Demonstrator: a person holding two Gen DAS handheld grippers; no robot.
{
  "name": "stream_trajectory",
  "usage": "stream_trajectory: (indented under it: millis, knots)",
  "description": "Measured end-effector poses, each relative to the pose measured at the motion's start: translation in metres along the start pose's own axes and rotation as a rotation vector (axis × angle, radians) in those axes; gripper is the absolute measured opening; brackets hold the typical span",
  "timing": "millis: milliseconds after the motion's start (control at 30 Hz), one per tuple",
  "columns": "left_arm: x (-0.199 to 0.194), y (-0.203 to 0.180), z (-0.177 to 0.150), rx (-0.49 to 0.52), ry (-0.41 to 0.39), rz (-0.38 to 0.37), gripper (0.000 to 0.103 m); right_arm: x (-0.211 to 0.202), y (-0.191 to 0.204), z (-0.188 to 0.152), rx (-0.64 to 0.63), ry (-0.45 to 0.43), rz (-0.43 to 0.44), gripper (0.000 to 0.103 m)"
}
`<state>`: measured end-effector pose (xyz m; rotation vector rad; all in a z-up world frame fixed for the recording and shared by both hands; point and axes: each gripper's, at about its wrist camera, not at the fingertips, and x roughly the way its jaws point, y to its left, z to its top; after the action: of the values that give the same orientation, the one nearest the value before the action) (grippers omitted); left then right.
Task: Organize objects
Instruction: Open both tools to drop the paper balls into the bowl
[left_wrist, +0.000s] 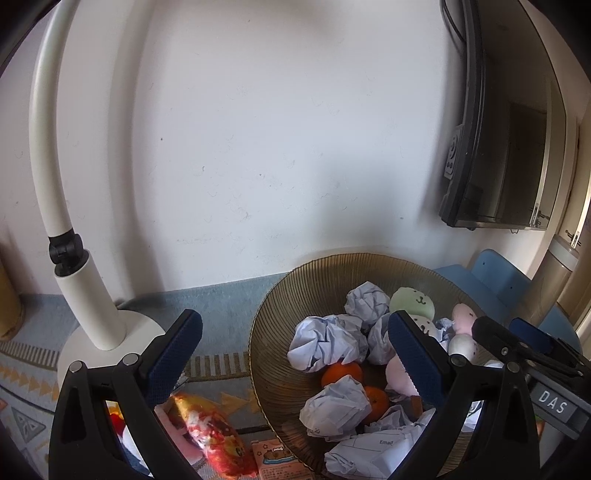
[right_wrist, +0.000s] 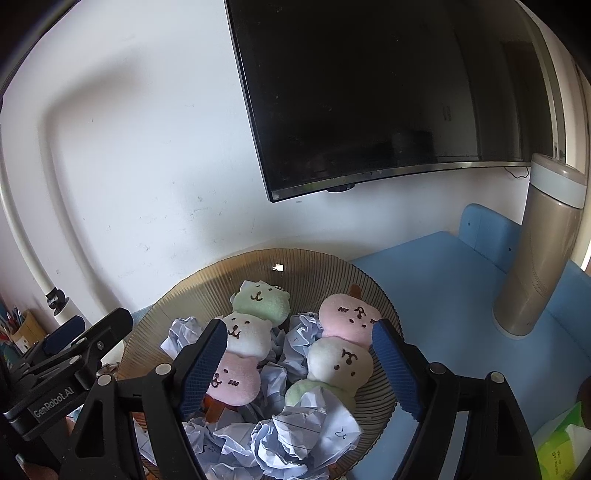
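An amber ribbed glass bowl (left_wrist: 273, 325) (right_wrist: 207, 280) holds crumpled paper balls (left_wrist: 325, 343) (right_wrist: 295, 439), two oranges (left_wrist: 341, 373) and two plush dumpling skewers. In the right wrist view one skewer (right_wrist: 341, 354) lies between the fingers of my right gripper (right_wrist: 301, 365), which is open above the bowl and does not press it. The other skewer (right_wrist: 245, 332) lies beside the left finger. My left gripper (left_wrist: 295, 354) stands open over the bowl's left rim with nothing held. Each gripper also shows in the other's view: the right gripper (left_wrist: 517, 339), the left gripper (right_wrist: 74, 339).
A white lamp (left_wrist: 92, 302) stands left of the bowl on a patterned cloth. A red and gold snack packet (left_wrist: 214, 435) and a small carton (left_wrist: 273, 458) lie in front. A monitor (right_wrist: 369, 92) hangs behind. A tan flask (right_wrist: 539, 251) stands on a blue surface (right_wrist: 443, 280); a green pack (right_wrist: 561, 446) lies at right.
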<state>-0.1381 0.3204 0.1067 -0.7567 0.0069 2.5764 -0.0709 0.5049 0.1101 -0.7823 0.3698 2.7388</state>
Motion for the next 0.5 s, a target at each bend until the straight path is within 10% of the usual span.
stream_trajectory:
  millis: [500]
  knots:
    - [-0.054, 0.03, 0.001, -0.059, -0.03, 0.038, 0.101, -0.021, -0.006, 0.003, 0.026, -0.109, -0.019, 0.08]
